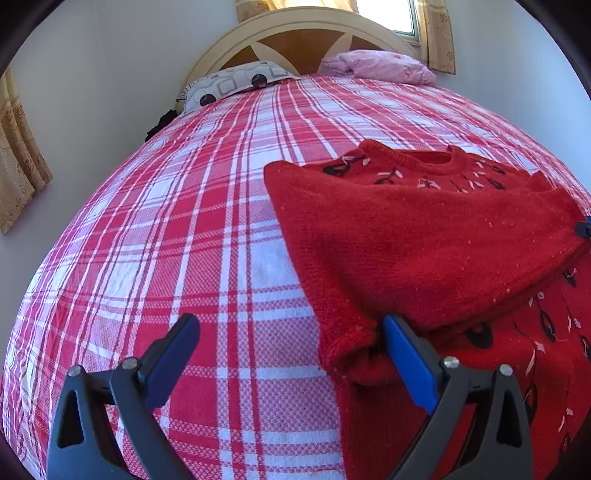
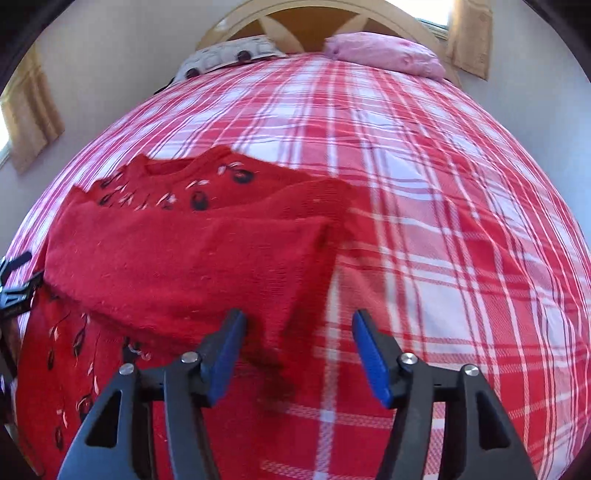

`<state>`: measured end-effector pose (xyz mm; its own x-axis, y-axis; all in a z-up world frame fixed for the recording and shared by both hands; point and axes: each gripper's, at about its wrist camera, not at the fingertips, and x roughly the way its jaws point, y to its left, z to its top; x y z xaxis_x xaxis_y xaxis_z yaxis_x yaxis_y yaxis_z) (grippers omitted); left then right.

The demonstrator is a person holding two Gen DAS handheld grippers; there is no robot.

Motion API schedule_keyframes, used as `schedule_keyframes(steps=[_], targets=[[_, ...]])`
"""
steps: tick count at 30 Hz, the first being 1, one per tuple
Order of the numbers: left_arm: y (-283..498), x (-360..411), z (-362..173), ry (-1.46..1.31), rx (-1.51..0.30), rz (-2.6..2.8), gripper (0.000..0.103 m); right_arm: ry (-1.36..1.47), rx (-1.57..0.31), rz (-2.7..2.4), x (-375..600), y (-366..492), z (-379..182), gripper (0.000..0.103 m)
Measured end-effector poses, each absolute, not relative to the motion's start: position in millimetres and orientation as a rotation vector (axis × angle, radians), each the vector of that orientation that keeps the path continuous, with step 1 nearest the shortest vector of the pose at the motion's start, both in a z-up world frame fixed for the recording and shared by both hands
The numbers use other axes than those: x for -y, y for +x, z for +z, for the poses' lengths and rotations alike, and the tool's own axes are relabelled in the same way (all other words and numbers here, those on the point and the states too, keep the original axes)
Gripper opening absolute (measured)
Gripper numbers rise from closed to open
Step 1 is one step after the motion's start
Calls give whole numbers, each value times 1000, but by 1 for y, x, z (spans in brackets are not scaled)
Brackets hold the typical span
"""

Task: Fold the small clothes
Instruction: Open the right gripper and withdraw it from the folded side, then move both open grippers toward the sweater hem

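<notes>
A small red knitted sweater [image 1: 424, 236] with black and white embroidery lies on the plaid bedspread [image 1: 184, 229], its sleeves folded across its front. My left gripper [image 1: 291, 332] is open and empty at the sweater's left edge, its right finger [image 1: 406, 354] touching a folded sleeve cuff. In the right wrist view the sweater [image 2: 177, 258] lies to the left. My right gripper [image 2: 299, 332] is open and empty over the sweater's right edge. The left gripper shows at the far left of that view [image 2: 14, 280].
The bed's red and white plaid cover [image 2: 443, 221] stretches right of the sweater. A patterned pillow [image 1: 236, 83] and a pink pillow [image 1: 380, 64] lie at the wooden headboard [image 1: 295, 33]. Curtains hang at the left wall [image 1: 18, 162].
</notes>
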<state>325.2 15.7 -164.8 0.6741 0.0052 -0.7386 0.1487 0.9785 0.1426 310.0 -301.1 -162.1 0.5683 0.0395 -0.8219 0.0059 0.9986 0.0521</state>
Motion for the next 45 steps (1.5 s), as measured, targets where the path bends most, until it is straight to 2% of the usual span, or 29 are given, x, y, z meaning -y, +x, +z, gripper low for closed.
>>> schedule_keyframes(steps=[7, 15, 21, 34, 38, 45], targets=[[325, -13, -167, 205, -828, -71, 103, -4, -857, 172, 256, 295, -130, 61], [328, -17, -171, 178, -838, -85, 103, 5, -951, 166, 244, 312, -163, 61], [330, -20, -173, 154, -850, -97, 103, 2, -956, 162, 250, 311, -173, 61], [318, -22, -167, 142, -841, -99, 103, 54, -950, 152, 263, 310, -168, 60], [306, -27, -150, 84, -760, -118, 103, 44, -888, 153, 264, 294, -153, 60], [330, -9, -175, 168, -871, -101, 103, 19, -959, 108, 272, 310, -174, 60]])
